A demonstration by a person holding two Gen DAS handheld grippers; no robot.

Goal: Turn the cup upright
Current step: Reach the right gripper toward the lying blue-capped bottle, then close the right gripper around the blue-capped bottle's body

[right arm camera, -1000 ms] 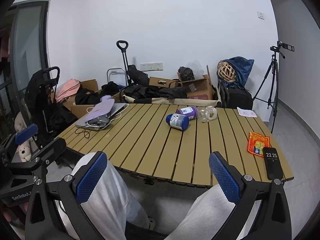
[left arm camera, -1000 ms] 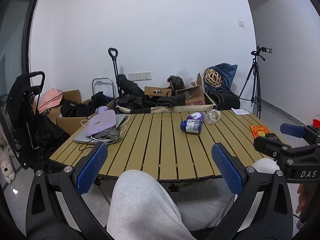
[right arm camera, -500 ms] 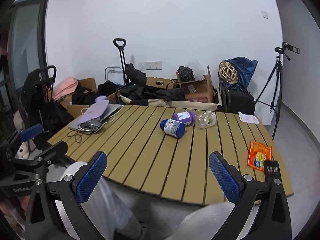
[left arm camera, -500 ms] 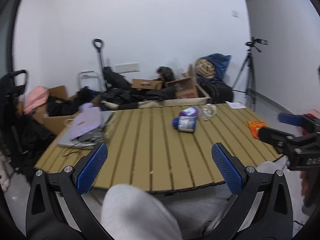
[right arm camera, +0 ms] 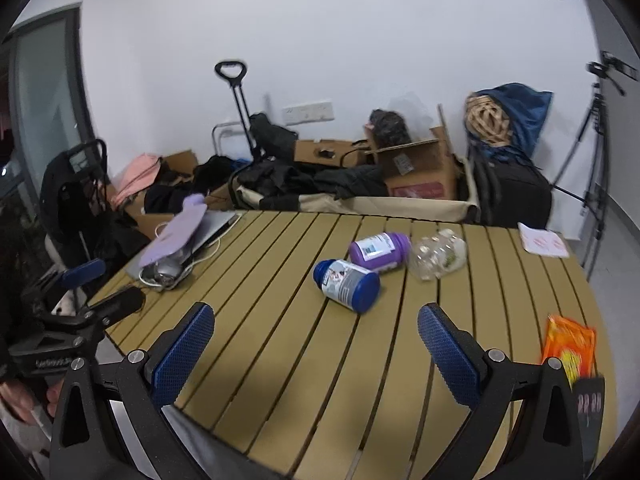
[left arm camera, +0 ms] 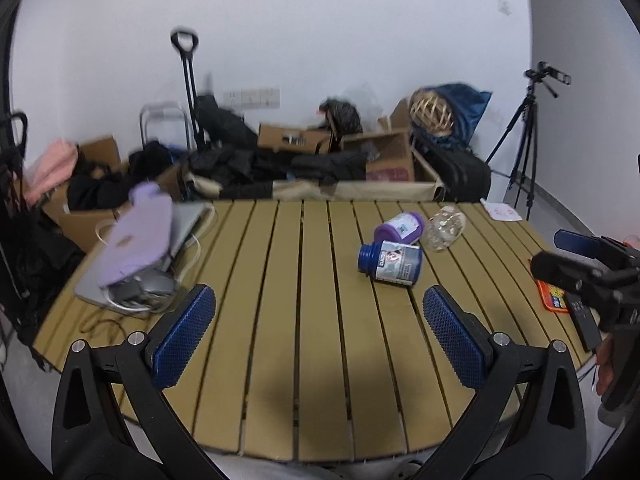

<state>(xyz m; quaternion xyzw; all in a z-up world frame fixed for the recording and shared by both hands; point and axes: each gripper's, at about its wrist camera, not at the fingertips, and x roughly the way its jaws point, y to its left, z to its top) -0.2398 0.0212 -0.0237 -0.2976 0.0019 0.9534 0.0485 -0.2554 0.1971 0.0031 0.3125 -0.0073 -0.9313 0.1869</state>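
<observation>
Left gripper (left arm camera: 319, 336) held over the near part of the slatted table (left arm camera: 280, 360), blue pads wide apart, nothing between them. Right gripper (right arm camera: 316, 344) likewise spread and empty, over the same near edge; it also appears at the right margin of the left view, as the left one does at the left margin of the right view. Clear glass cup (right arm camera: 438, 254) lies on its side at mid-table, toward the far edge, well apart from both grippers. Purple bottle (right arm camera: 380, 251) lies just beside the cup; blue bottle (right arm camera: 347, 285) lies just in front of that, also on its side. Laptop (left arm camera: 136, 256) with lilac cover at far left. Orange packet (right arm camera: 568, 346) and phone (right arm camera: 588, 404) at right edge.
</observation>
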